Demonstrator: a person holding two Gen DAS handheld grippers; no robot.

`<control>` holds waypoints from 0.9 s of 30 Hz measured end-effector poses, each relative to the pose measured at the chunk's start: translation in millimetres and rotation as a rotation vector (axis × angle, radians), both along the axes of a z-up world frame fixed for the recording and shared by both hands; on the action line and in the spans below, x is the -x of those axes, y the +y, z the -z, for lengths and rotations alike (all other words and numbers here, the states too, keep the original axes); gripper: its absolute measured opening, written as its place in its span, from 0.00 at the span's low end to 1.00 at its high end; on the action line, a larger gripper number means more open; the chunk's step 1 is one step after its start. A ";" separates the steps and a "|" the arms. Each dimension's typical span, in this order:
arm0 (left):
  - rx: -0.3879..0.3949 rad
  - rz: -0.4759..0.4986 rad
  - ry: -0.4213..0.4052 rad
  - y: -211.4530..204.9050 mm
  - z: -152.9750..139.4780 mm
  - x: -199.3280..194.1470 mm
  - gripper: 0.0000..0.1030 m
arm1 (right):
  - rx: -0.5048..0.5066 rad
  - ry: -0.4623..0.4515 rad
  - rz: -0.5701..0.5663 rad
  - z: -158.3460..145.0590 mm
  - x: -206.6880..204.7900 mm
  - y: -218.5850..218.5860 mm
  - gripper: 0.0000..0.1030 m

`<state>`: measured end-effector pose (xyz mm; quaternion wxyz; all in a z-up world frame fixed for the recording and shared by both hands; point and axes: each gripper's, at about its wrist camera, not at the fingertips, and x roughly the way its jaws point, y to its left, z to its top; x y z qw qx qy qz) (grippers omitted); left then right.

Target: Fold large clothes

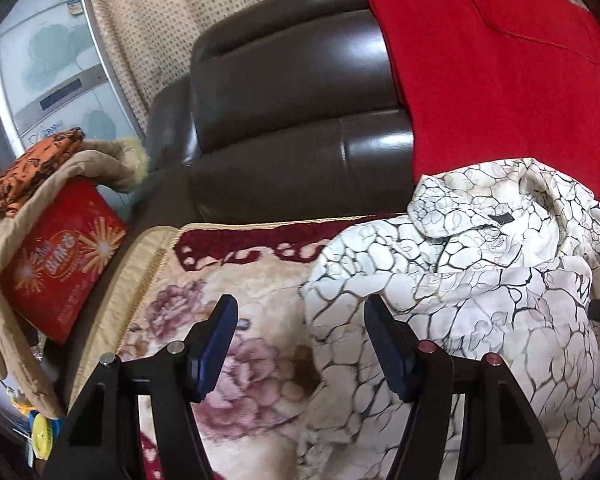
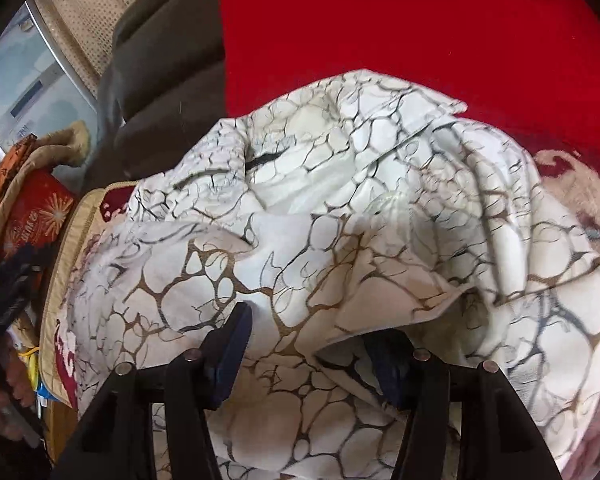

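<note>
Hovering with its jaws apart and nothing between them, the left gripper straddled the edge of the white marbled garment, which lay crumpled on the floral blanket just ahead and to its right. The right gripper stood over the same heap with a loose fold draped across its right finger; its jaws were spread and cloth lay between them, but I could not tell whether the pads pressed on it. A closing there risked catching several layers at once, so the garment would lift bunched rather than spread. The red garment on the sofa behind might snag too. The red box far to the left gripper's left bore writing too blurred to read.
</note>
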<state>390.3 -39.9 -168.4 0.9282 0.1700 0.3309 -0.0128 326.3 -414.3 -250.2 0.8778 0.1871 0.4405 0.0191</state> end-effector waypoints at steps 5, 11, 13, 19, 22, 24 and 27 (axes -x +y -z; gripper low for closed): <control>-0.007 0.018 0.003 -13.5 10.3 -10.6 0.65 | 0.005 -0.066 0.025 -19.4 21.4 -17.5 0.59; -0.010 0.029 0.032 -28.1 27.7 -24.9 0.65 | 0.031 -0.073 0.066 -21.3 32.2 -37.7 0.59; -0.007 0.034 0.041 -31.6 32.6 -27.0 0.65 | 0.028 -0.039 0.078 -9.6 28.0 -42.3 0.58; -0.006 0.034 0.051 -33.6 39.9 -30.5 0.65 | 0.060 -0.016 0.070 5.3 23.7 -42.9 0.58; -0.003 0.031 0.049 -31.3 40.0 -30.5 0.65 | 0.036 -0.024 0.076 1.7 25.2 -46.3 0.58; -0.003 0.030 0.050 -29.9 40.3 -31.3 0.65 | 0.021 -0.042 0.084 -3.5 27.3 -45.6 0.58; -0.003 0.027 0.051 -27.9 41.5 -33.1 0.65 | 0.027 -0.073 0.086 -15.4 34.2 -44.7 0.58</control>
